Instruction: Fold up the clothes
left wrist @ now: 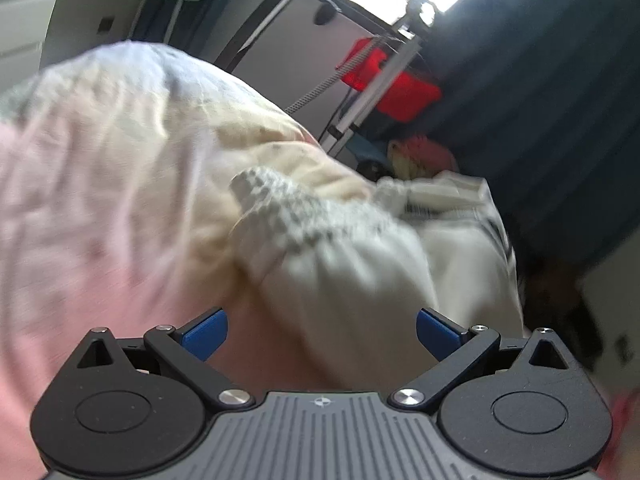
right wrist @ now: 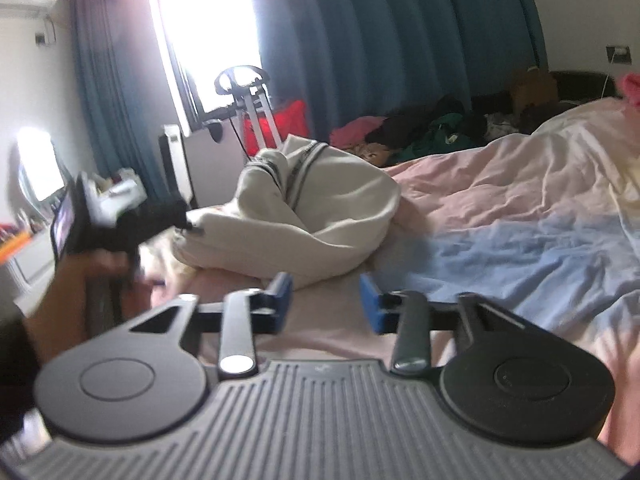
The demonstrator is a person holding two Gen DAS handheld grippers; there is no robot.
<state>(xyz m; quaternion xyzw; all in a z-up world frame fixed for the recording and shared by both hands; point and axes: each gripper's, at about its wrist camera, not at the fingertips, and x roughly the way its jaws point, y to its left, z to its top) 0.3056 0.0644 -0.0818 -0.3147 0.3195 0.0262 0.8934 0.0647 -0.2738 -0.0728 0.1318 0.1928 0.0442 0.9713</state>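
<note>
A cream garment with dark striped trim [right wrist: 312, 208] lies crumpled in a heap on the bed's pink and blue sheet [right wrist: 500, 216]. In the left wrist view it [left wrist: 360, 256] lies just ahead of my left gripper [left wrist: 322, 334], with its ribbed cuff [left wrist: 288, 208] toward the sheet. The left gripper is open wide and empty. My right gripper [right wrist: 326, 304] is open and empty, a short way in front of the heap. The left gripper [right wrist: 120, 216], held in a hand, shows at the heap's left edge in the right wrist view.
A pile of dark, green and pink clothes [right wrist: 432, 128] lies at the far side of the bed. Blue curtains [right wrist: 380, 40], a bright window, a metal stand [right wrist: 256, 112] and a red box [left wrist: 392, 80] stand beyond the bed.
</note>
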